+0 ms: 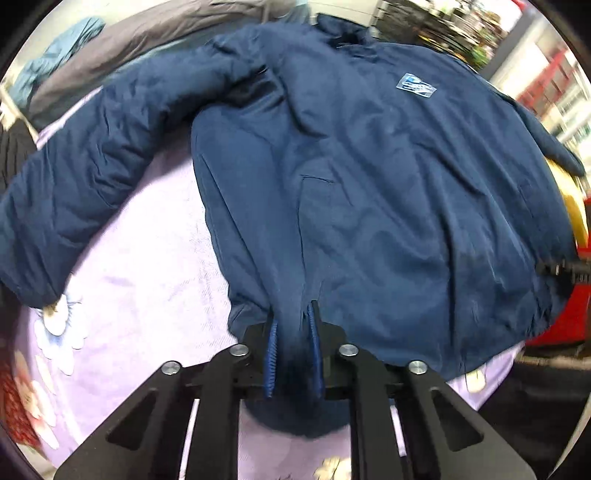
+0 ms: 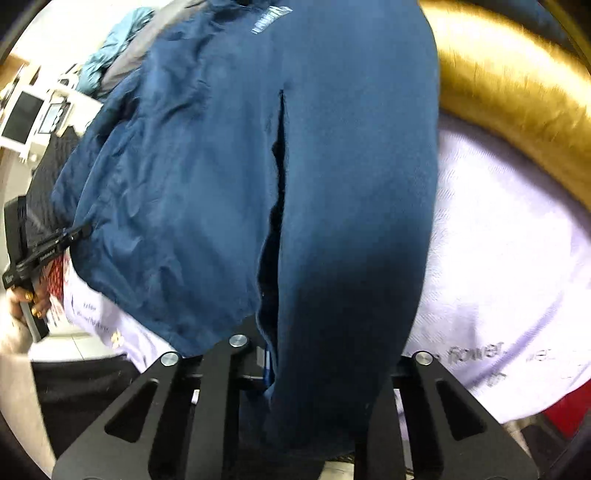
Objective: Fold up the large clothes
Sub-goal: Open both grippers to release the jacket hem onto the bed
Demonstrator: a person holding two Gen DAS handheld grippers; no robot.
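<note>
Tools, left (image 1: pixel 291 354) and right (image 2: pixel 273 365), clench jacket (image 1: pixel 369 184) hem at blanket (image 1: pixel 155 258) edge.

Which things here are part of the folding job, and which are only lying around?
Part of the job:
navy jacket
left claw, shut on its hem
right claw, shut on its hem

Lying around:
grey garment
teal garment
golden cushion
lilac blanket

Navy jacket (image 2: pixel 332 221) fabric hides the right gripper's (image 2: pixel 275 365) jaws; background shelves (image 1: pixel 461 33) are blurred.
</note>
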